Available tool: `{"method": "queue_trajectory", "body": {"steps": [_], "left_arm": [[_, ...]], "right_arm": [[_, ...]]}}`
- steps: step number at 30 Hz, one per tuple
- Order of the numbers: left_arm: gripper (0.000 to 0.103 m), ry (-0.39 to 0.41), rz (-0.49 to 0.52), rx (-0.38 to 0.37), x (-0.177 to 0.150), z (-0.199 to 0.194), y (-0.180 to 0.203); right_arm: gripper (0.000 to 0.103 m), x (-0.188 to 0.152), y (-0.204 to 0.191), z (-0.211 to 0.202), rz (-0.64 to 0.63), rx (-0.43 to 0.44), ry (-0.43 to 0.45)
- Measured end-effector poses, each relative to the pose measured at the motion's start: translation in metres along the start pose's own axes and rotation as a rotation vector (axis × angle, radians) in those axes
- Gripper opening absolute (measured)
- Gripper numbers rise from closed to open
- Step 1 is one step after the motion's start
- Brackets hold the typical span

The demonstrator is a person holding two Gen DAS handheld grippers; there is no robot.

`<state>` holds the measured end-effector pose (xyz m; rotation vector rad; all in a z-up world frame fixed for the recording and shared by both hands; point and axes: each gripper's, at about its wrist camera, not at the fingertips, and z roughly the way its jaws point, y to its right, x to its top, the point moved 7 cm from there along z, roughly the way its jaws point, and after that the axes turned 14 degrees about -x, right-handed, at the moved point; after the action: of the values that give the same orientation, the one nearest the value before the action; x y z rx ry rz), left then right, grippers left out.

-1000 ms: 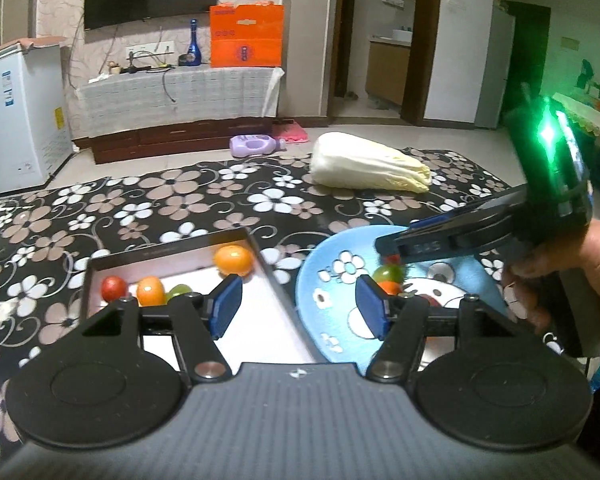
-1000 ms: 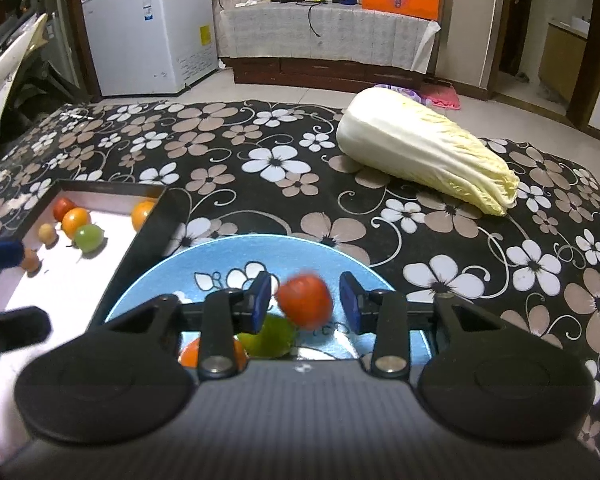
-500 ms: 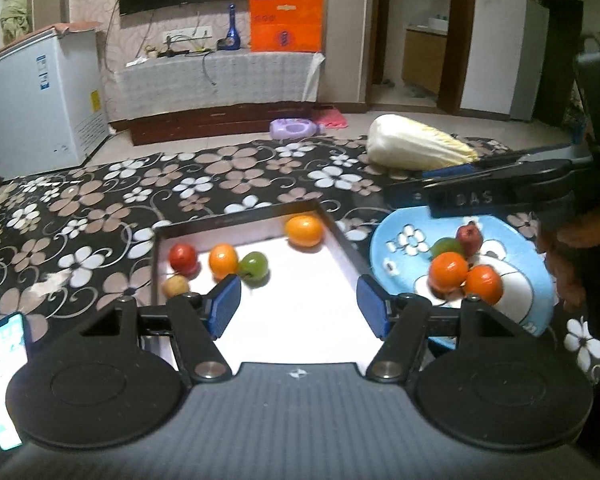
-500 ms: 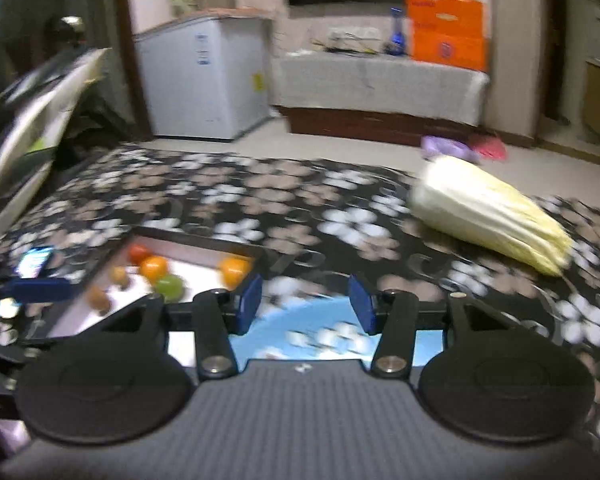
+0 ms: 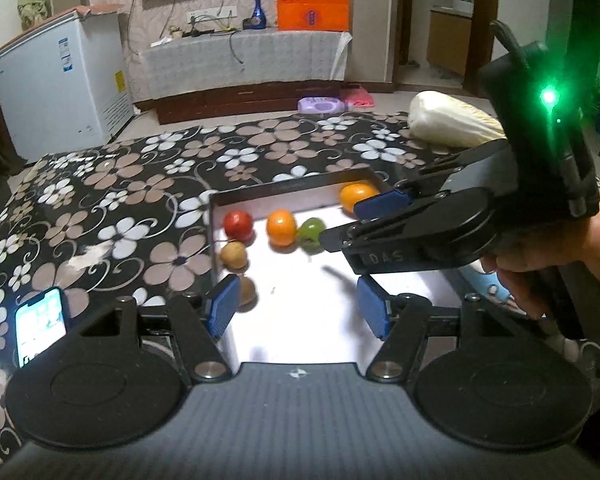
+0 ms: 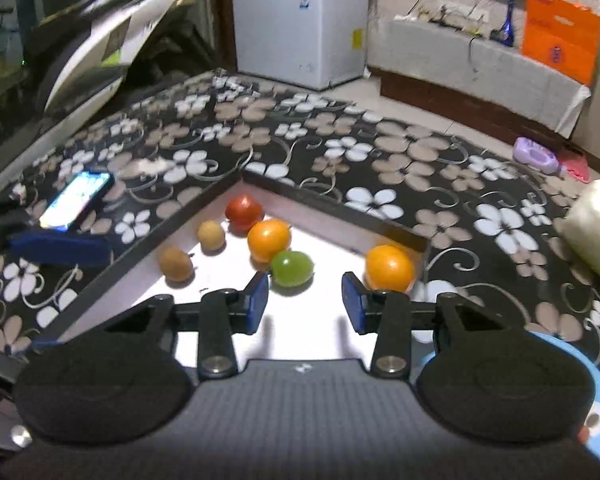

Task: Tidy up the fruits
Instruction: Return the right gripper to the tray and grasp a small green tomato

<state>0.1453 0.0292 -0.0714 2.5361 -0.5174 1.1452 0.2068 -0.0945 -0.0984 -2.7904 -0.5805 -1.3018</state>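
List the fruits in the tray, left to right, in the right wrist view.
Brown fruit → tan fruit → red fruit → orange fruit → green fruit → second orange fruit, by the tray's right corner.

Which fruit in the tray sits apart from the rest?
The orange fruit in the white tray's far right corner; the other five cluster along the left side.

Your room is dim, yet the white tray floor (image 5: 308, 320) just ahead of your tongs glares, washing out detail. A green lamp (image 5: 549, 97) flares on the right-hand tool, and both fisheye views bend and soften toward the edges.
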Motion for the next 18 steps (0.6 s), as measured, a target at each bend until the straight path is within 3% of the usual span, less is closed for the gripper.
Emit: {"method": "queue_trajectory", "body": {"steps": [9, 13, 14, 18], "left_arm": [[0.069, 0.003, -0.015, 0.001, -0.001, 0.001, -0.009], [0.069, 0.005, -0.032, 0.007, -0.001, 0.002, -0.015], [0.069, 0.006, -0.035, 0.007, -0.001, 0.002, -0.016], [0.069, 0.014, -0.034, 0.001, 0.002, 0.004, -0.016]], "right_arm": [[0.042, 0.001, -0.017, 0.032, -0.029, -0.015, -0.08], [0.038, 0.005, -0.018, 0.036, -0.039, -0.024, -0.082], [0.032, 0.005, -0.018, 0.036, -0.04, -0.017, -0.085], [0.032, 0.005, -0.018, 0.034, -0.043, -0.014, -0.08]]}}
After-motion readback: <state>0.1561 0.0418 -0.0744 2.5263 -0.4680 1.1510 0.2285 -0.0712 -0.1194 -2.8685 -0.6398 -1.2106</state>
